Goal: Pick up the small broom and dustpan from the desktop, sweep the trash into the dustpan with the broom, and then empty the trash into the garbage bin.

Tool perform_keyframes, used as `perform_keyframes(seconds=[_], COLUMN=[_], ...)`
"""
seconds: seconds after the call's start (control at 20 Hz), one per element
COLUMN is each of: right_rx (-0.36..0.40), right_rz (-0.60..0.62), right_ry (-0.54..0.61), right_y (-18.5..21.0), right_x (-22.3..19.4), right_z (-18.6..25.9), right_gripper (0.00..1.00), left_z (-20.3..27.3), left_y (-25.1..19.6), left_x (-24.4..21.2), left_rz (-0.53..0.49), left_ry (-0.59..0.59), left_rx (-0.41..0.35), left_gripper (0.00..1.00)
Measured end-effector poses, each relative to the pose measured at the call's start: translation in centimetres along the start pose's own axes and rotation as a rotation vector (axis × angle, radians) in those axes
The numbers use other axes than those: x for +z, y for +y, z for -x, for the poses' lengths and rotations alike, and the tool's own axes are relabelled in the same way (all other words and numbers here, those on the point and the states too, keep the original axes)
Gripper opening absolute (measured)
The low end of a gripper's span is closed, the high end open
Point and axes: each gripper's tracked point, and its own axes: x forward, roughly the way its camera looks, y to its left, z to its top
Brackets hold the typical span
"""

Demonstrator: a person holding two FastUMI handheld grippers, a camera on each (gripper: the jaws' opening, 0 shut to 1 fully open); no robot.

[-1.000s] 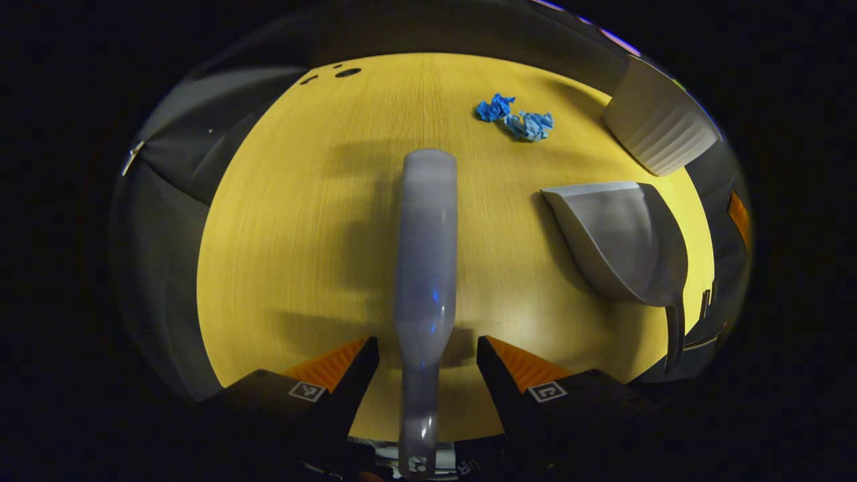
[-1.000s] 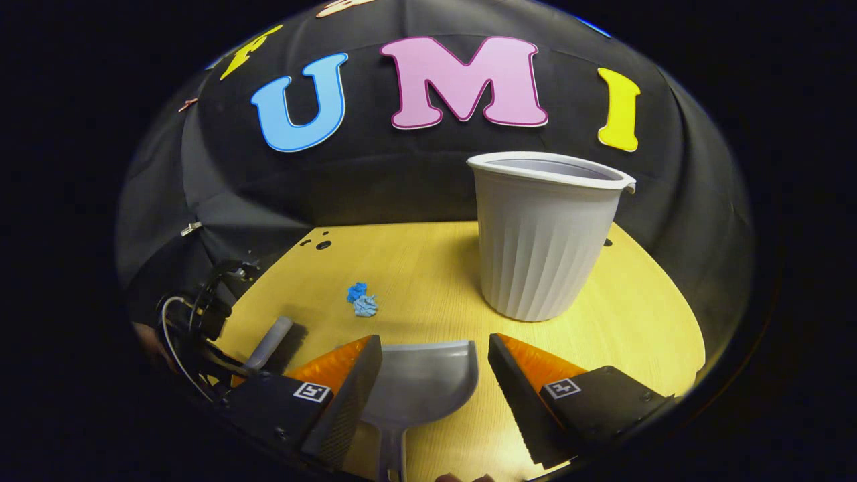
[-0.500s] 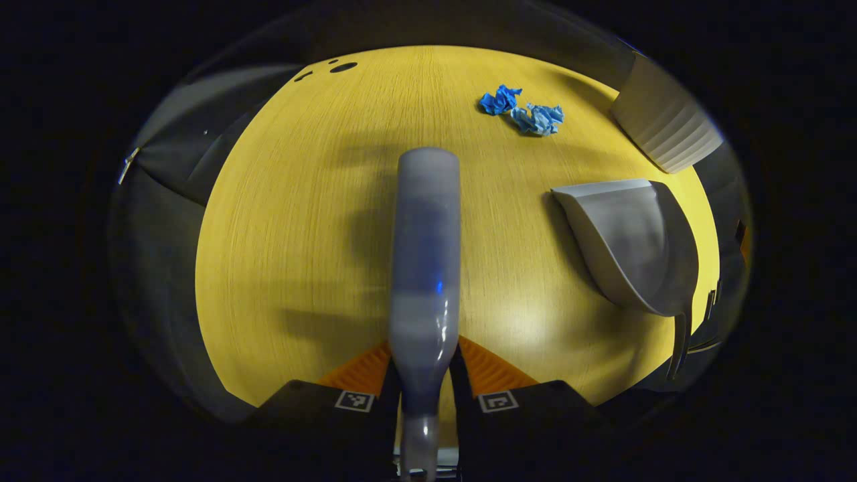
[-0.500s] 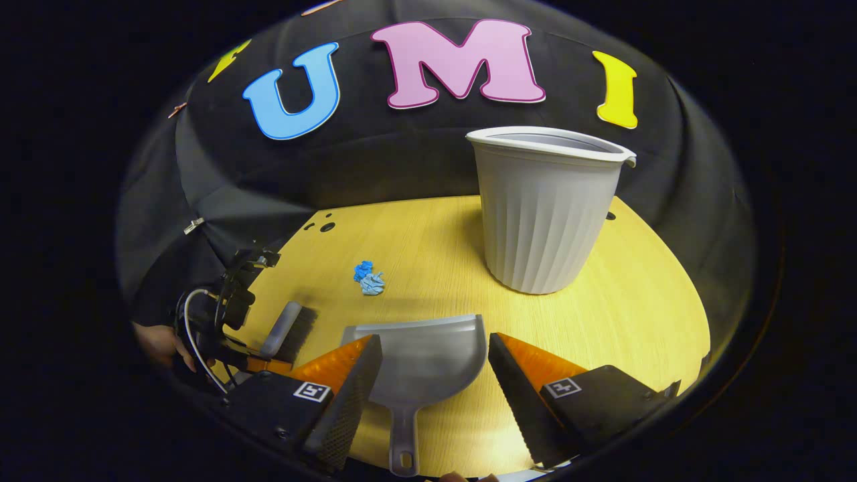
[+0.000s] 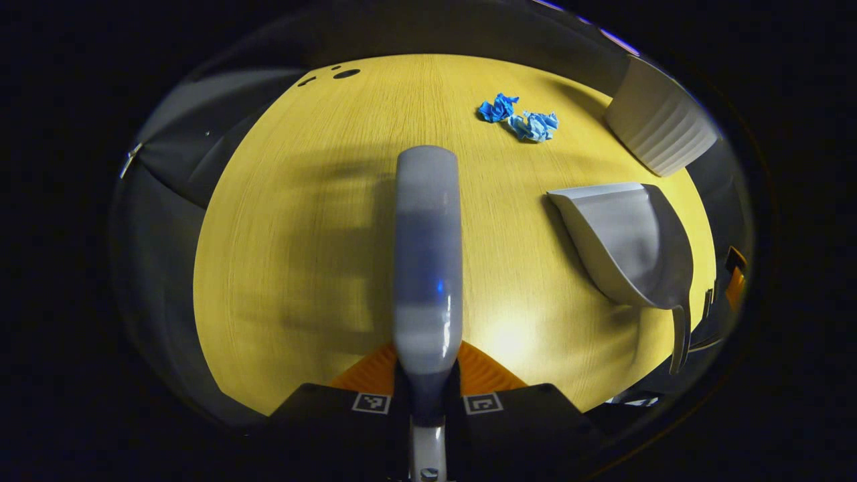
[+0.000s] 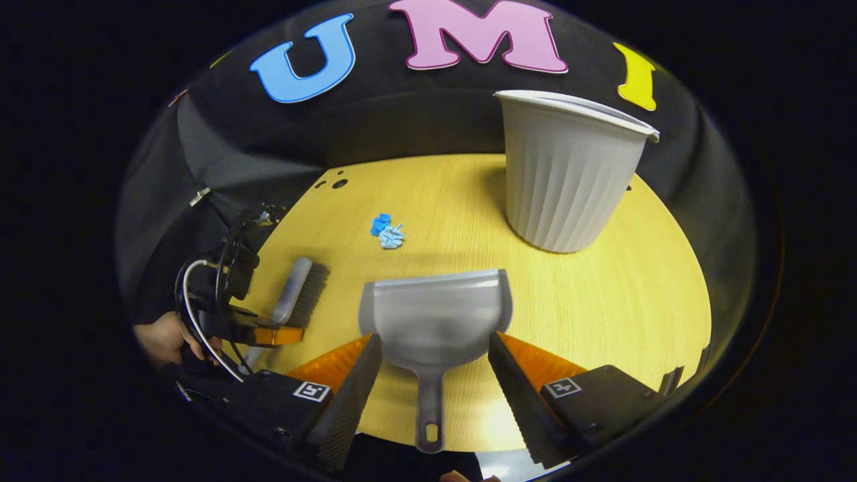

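Now broom (image 5: pixel 427 254) clamped between left jaws; dustpan (image 6: pixel 435 318) handle between parted right jaws.

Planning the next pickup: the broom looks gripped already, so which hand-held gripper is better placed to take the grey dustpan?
Right hand-held gripper: it's open, fingers either side of the grey plastic dustpan handle. The left is shut on the grey broom.
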Motion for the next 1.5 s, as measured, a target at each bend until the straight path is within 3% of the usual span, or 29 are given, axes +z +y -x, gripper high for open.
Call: perform_keyframes(seconds=[0.55,0.85,1.2,1.3,1.35,1.4,1.45,1.5], right_rx=[-0.061,-0.111,-0.094,-0.116,-0.114,-0.117,-0.107,-0.088], right_rz=[-0.021,-0.009,0.051,0.082,0.089,0.086,0.081,0.097], right_ry=[0.283,0.356,0.405,0.407,0.409,0.413,0.427,0.427], right_y=[0.0,-0.9,-1.2,-1.9,-1.8,-2.0,-1.8,-1.8], right_x=[-7.4,-8.9,-9.5,-9.4,-9.4,-9.3,-9.2,-9.3], right_z=[-3.6,-6.7,-8.8,-8.8,-8.8,-8.9,-8.7,-9.0], right_gripper=[0.99,0.99,0.97,0.87,0.69,0.62,0.41,0.40], left_z=[1.6,2.9,3.9,3.5,3.3,3.1,2.8,2.5], left_y=[0.7,2.2,2.8,3.0,3.0,2.9,2.8,2.6], left_x=[1.7,2.4,4.1,5.2,5.9,6.7,7.8,8.8], left_rz=[0.025,0.045,0.095,0.092,0.077,0.056,0.032,0.005], left_ry=[-0.113,-0.123,-0.115,-0.101,-0.100,-0.102,-0.103,-0.103], left_rx=[-0.049,-0.019,0.019,0.030,0.033,0.036,0.035,0.032], left_gripper=[0.23,0.23,0.23,0.22,0.23,0.23,0.23,0.23])
